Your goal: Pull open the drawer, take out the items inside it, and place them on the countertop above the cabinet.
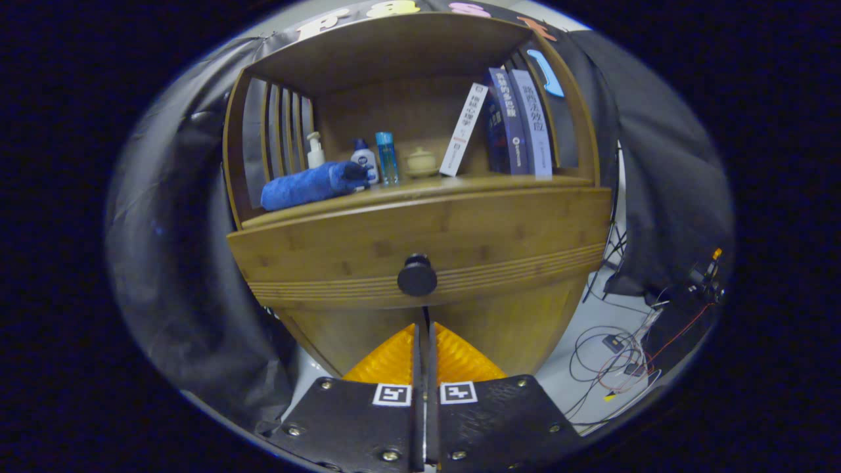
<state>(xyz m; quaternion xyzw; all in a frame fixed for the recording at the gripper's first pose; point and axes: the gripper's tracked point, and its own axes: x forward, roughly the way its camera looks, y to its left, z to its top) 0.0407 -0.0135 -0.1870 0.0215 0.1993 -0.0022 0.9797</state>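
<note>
Three books [519, 121], three bottles [364, 161] on countertop [420, 190] (claw [424, 322] closed, empty).

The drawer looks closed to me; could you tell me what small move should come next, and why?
Probably open the tool and ease it forward around the knob. Its fingers are pressed together just short of the knob, and the drawer sits flush, unopened.

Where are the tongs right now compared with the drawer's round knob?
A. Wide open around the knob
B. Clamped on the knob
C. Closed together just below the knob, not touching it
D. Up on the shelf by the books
C: the tongs sit pressed together just short of the knob on the closed drawer.
</note>
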